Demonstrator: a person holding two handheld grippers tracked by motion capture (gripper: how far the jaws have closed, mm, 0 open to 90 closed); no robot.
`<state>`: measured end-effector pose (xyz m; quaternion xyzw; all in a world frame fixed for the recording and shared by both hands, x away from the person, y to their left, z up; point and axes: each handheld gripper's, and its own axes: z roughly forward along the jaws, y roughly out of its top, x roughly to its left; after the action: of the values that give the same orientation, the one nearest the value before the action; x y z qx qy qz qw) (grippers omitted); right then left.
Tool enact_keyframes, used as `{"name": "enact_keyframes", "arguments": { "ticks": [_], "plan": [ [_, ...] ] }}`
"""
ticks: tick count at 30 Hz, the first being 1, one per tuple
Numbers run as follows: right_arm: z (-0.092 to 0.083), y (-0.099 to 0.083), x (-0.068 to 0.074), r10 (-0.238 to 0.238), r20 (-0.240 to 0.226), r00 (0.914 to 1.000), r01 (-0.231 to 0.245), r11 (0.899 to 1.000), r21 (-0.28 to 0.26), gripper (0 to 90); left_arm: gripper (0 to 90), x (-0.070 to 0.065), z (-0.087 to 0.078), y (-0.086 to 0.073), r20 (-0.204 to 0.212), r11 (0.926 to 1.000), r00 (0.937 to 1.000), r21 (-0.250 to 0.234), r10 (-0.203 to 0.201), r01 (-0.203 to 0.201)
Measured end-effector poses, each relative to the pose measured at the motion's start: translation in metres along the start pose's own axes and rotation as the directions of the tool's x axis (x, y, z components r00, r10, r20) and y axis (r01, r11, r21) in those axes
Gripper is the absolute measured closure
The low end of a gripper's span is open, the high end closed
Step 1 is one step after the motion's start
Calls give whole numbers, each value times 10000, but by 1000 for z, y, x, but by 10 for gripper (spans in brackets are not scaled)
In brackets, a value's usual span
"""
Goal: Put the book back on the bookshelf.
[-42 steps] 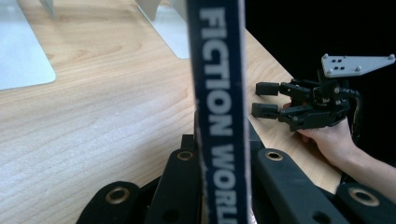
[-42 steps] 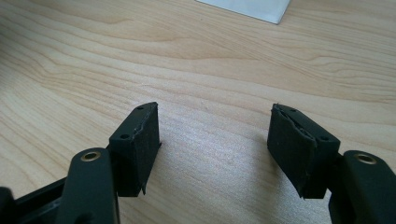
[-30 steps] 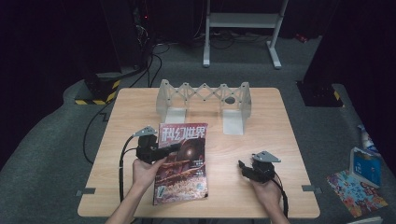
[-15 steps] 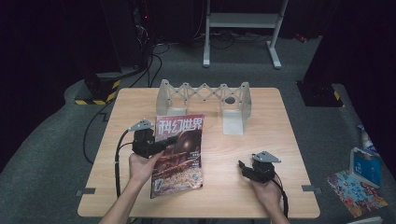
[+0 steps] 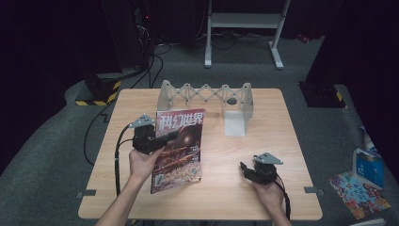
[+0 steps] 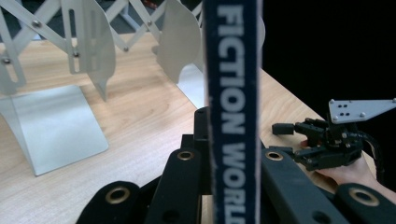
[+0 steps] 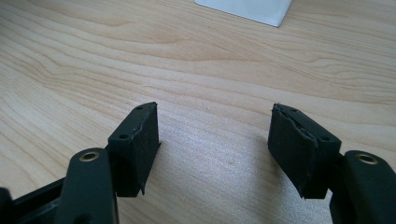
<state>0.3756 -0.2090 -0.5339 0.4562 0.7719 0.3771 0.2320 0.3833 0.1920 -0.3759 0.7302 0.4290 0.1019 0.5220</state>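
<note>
Now left gripper [image 5: 162,140] clamps the magazine [image 5: 179,148], seemingly tilted off table; right gripper [image 5: 245,170] jaws apart.

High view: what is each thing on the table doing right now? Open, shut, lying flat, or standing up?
Magazine: closed, tilted up off the table, clamped at its spine.
Left gripper: shut on the magazine.
Right gripper: open, holding nothing, low over the table.
Folding rack: stretched out, standing upright, nothing in its slots.
</note>
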Motion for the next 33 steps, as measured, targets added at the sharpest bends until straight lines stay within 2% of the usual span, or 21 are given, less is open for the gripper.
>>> {"name": "enact_keyframes", "arguments": {
  "ticks": [7,14,20,33],
  "plan": [
    [0,0,0,14,-4,10000,-14,10000,5,336,840,2,-5,8,-369,9997,9991,-142,215,-220],
    [0,0,0,5,-15,10000,-5,10000,-2,336,840,5,-6,14,-695,9991,9973,-328,249,-272],
    [0,0,0,-6,-24,10000,6,10000,-12,336,840,5,-6,21,-951,9973,9935,-324,631,-664],
    [0,0,1,26,-22,10000,-26,10000,-2,336,840,12,-5,32,-1392,9964,9881,-445,647,-715]
  ]
}}
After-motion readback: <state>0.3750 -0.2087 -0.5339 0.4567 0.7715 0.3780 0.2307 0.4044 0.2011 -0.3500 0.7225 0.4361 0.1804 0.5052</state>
